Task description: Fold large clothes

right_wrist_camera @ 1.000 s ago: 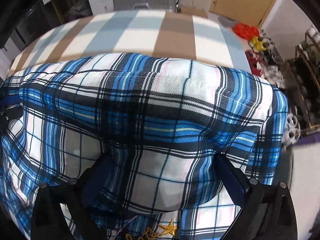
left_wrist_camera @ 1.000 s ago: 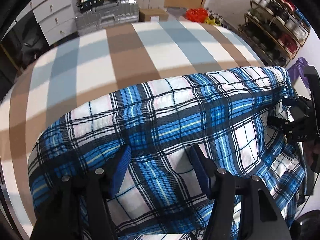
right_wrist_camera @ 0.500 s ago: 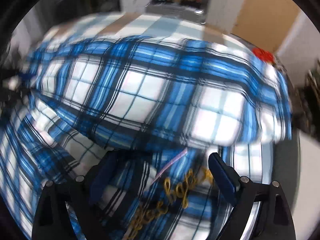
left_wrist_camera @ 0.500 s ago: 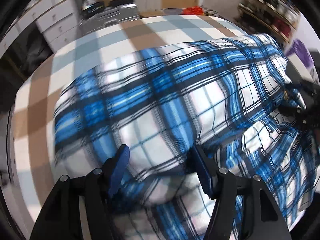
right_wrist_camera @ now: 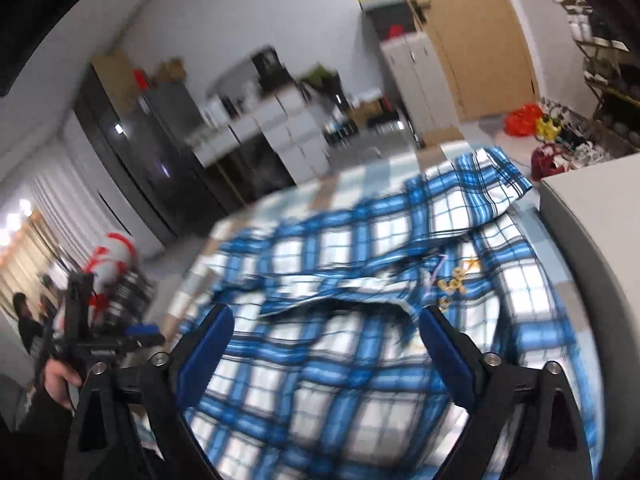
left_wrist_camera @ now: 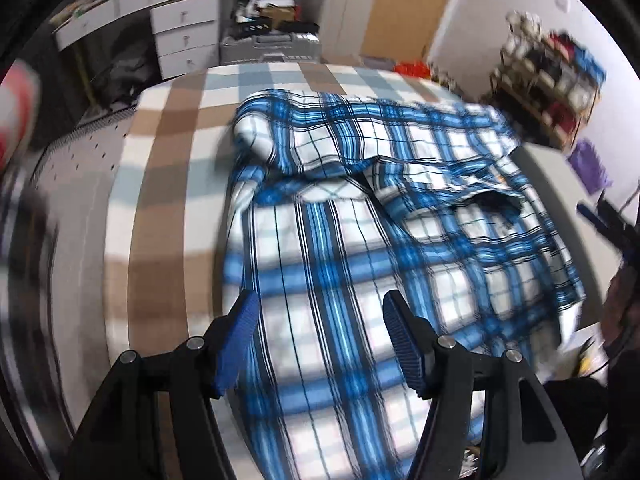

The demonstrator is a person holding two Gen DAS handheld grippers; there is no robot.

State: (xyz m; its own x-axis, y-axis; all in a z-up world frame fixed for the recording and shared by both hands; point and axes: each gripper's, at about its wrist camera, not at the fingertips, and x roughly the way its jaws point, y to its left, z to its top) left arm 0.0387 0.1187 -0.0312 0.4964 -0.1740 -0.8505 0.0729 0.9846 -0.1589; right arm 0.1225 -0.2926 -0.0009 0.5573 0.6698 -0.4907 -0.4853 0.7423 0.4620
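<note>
I see left tongs gaping, empty | right tongs gaping, empty | plaid shirt lies rumpled across the checked worktop; far edge folded over

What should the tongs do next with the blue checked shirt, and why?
Probably bring both tongs back down to smooth the shirt. The left tongs and right tongs both look open and hold nothing, while the folded-over flap lies rumpled and uneven on the striped cloth.

No legible text; gold embroidered lettering on the plaid shirt is too blurred to read.
</note>
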